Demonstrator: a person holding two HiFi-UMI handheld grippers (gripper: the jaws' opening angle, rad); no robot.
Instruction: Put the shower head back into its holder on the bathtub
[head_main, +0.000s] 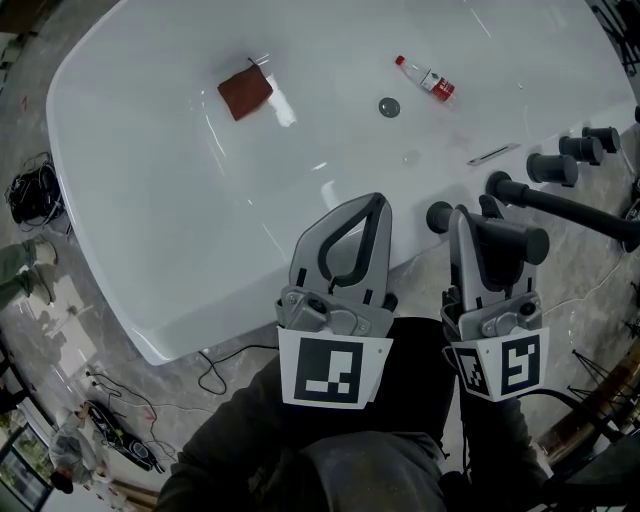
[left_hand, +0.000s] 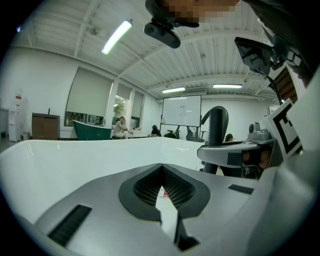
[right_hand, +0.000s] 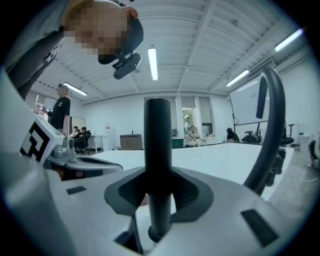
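1. My right gripper (right_hand: 157, 172) has its jaws clamped on the black shower head (right_hand: 158, 135), near the bathtub's (head_main: 150, 200) right rim; my left gripper's (left_hand: 162, 170) jaws are closed, empty.
2. I should carry it level toward the rim's black fittings (head_main: 552, 168), with the hose (right_hand: 272, 125) slack.

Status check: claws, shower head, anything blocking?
Right claw shut on shower head, at bathtub near rim. Left claw shut, empty. Head not yet seated; black fittings just ahead, nothing seen blocking.
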